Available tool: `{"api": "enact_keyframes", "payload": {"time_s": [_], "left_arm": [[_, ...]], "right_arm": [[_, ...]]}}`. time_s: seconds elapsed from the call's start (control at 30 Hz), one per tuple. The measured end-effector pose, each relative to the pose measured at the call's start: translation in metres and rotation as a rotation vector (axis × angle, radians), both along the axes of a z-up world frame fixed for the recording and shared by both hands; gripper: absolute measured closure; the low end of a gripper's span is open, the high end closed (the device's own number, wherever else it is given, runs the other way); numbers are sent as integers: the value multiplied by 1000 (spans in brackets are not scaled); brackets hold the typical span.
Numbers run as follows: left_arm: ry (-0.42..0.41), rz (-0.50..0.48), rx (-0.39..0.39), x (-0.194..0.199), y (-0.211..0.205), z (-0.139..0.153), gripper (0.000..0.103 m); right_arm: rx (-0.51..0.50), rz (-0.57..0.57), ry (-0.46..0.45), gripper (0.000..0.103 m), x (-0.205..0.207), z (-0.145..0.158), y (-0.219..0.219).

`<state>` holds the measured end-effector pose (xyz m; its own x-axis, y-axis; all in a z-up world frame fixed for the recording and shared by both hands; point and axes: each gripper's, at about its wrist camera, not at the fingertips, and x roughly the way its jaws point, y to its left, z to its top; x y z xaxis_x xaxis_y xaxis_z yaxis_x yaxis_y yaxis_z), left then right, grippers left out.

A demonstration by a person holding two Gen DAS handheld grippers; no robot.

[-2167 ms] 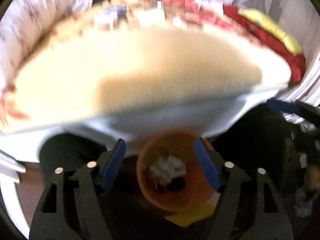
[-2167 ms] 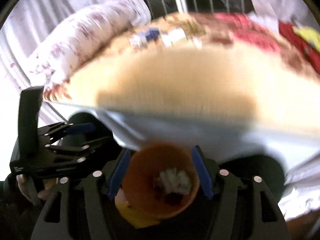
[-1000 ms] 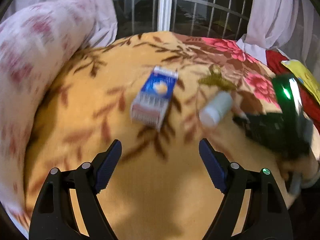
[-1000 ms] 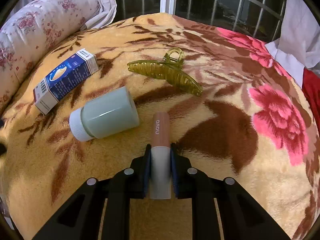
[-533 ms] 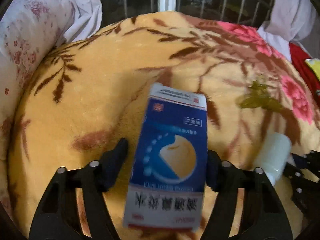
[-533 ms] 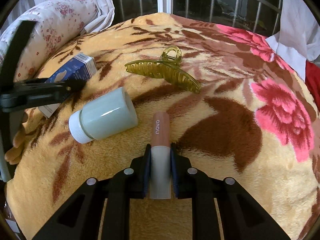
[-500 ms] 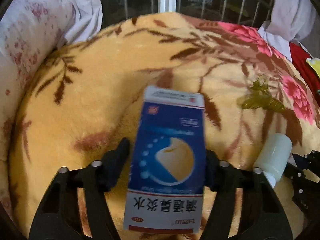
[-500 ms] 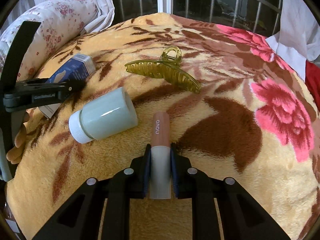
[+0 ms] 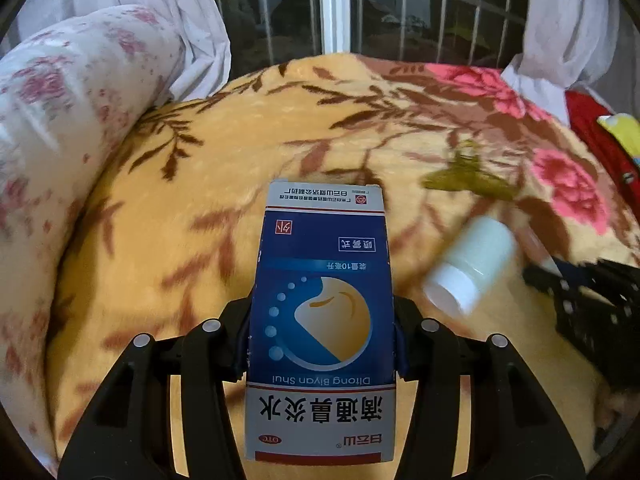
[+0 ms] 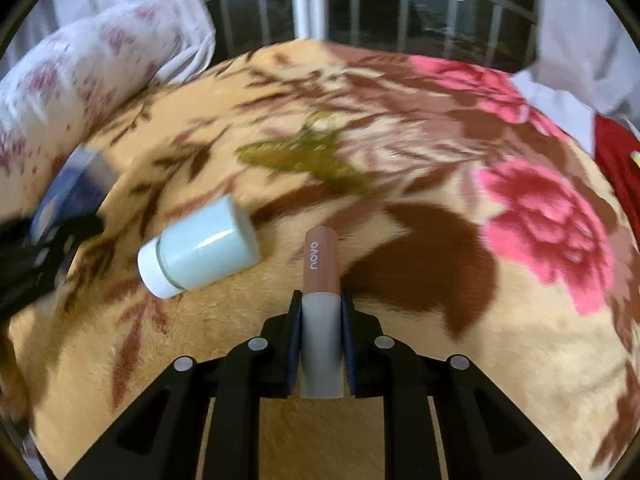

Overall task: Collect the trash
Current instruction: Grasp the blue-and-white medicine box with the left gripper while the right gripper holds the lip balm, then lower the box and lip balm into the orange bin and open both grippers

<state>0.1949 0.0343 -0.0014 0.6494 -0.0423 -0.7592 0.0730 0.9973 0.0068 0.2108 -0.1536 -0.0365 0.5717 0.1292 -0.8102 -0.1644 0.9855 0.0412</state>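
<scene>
My left gripper (image 9: 322, 336) is shut on a blue and white medicine box (image 9: 322, 320) with Chinese print, held over the yellow flowered blanket (image 9: 200, 184). My right gripper (image 10: 320, 320) is shut on a pink and grey lipstick tube (image 10: 321, 280) marked "novo". A pale green bottle with a white cap (image 10: 200, 248) lies on its side left of the tube; it also shows in the left wrist view (image 9: 468, 268). The left gripper with the box shows blurred at the left edge of the right wrist view (image 10: 60, 208).
An olive hair claw clip (image 10: 304, 156) lies on the blanket beyond the bottle, also in the left wrist view (image 9: 468, 176). A flowered white bolster (image 9: 60, 128) lies along the left. A barred window (image 9: 360, 8) and curtains stand behind. Red bedding (image 10: 616, 152) lies at the right.
My left gripper has closed on the medicine box. The right wrist view is now blurred and shifted, with the lipstick tube still held.
</scene>
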Motion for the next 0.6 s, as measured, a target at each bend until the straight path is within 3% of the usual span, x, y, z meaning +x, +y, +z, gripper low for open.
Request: {"api": "enact_keyframes", "payload": {"time_s": [0.1,0.6], "left_arm": [[-30,-17,-2,-32,-6,12,53],[-82,-72,-6,-155,-24,26,53]], "right_arm": [[72,-16,-3,85,-18,10,-10],[156,49,-108,85,-180,42,-20]]}}
